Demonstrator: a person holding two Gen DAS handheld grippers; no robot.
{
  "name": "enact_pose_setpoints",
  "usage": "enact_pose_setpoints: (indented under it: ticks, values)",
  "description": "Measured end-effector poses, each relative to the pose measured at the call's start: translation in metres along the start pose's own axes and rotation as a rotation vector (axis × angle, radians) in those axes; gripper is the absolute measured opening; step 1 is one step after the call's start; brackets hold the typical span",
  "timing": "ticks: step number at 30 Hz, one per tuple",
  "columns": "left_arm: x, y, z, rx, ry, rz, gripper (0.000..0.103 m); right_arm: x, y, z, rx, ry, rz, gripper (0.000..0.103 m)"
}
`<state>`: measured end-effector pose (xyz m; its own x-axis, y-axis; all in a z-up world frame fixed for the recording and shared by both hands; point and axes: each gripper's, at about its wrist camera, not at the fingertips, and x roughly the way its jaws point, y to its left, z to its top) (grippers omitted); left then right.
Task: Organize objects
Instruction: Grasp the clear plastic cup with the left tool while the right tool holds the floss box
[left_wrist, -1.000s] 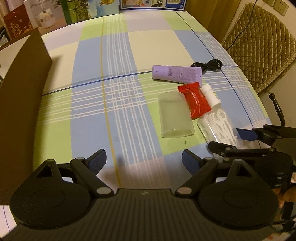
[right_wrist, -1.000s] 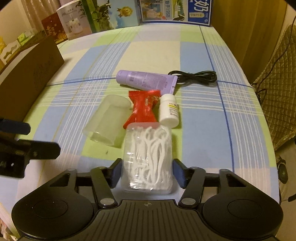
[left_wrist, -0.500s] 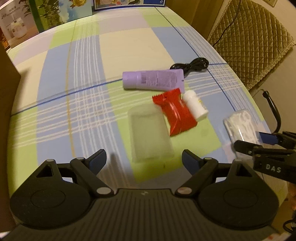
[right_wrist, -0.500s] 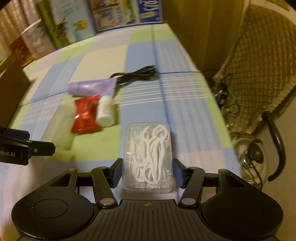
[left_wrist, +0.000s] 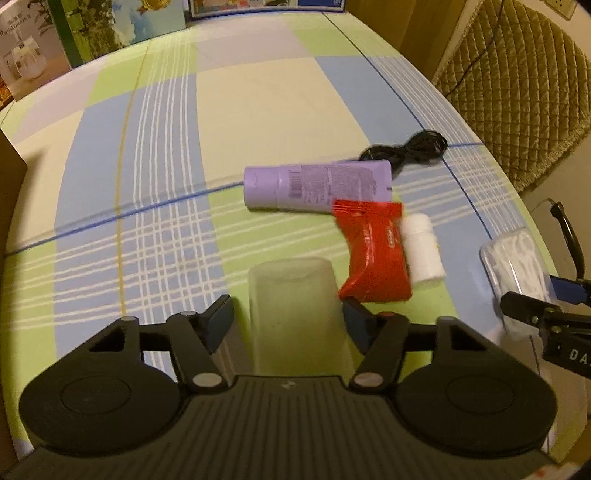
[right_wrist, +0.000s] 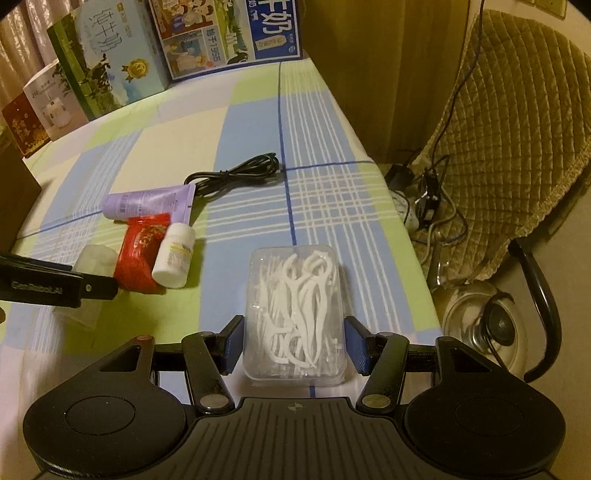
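Here, at the checked tablecloth (left_wrist: 258, 110), my left gripper (left_wrist: 288, 321) straddles the frosted plastic cup (left_wrist: 295, 306), which lies on its side just beside the red snack packet (left_wrist: 376, 254). Its jaws have just been closing, with the cup between them; the right pad sits at the cup's wall, while a sliver of gap seems to remain on the left, so I judge the grip not yet made. My right gripper (right_wrist: 295, 343) is clamped on the clear box of floss picks (right_wrist: 295, 314), both blue pads flat against its long sides, the box held near the table's right edge. The white pill bottle (left_wrist: 421, 251) lies touching the red packet, the purple tube (left_wrist: 317, 184) beyond them, and the black cable (left_wrist: 410, 147) coils at the tube's far end.

The risks, as I read them: the cup is thin and round, so a squeeze off its widest line could pop it forward or roll it into the packet and bottle. Too hard a pinch may buckle its wall. My right finger also stands close to the packet and could snag a corner on the lift. On the other side, the floss box is smooth-walled; a tilt or a slackened grip near that edge could drop it to the floor, where a glass kettle (right_wrist: 487, 325) stands.
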<state>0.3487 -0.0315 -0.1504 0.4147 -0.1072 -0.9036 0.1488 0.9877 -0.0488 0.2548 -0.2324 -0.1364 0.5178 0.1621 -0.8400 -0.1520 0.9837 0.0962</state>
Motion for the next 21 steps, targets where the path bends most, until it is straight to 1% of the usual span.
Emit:
enact_pose_setpoints:
  ticks: [2,3,10,15,21]
  values:
    - [0.0,0.0,0.0,0.01,-0.007,0.015,0.051,0.002,-0.001,0.003,0.003,-0.003,0.004,0.056]
    - [-0.001,0.001,-0.001,0.011,-0.008,0.018,0.05,0.004,-0.002,0.004,0.002,-0.006,0.002,0.057]
    - [-0.009,0.018,-0.016,-0.01,-0.003,0.043,0.049,0.015,0.002,0.012,-0.024,-0.002,-0.012,0.059]
    - [-0.022,0.031,-0.039,-0.029,0.004,0.054,0.049,0.017,0.009,0.006,-0.083,-0.004,-0.037,0.055]
    - [-0.039,0.038,-0.069,-0.036,0.018,0.057,0.049,0.009,0.018,-0.008,-0.128,0.018,-0.005,0.055]
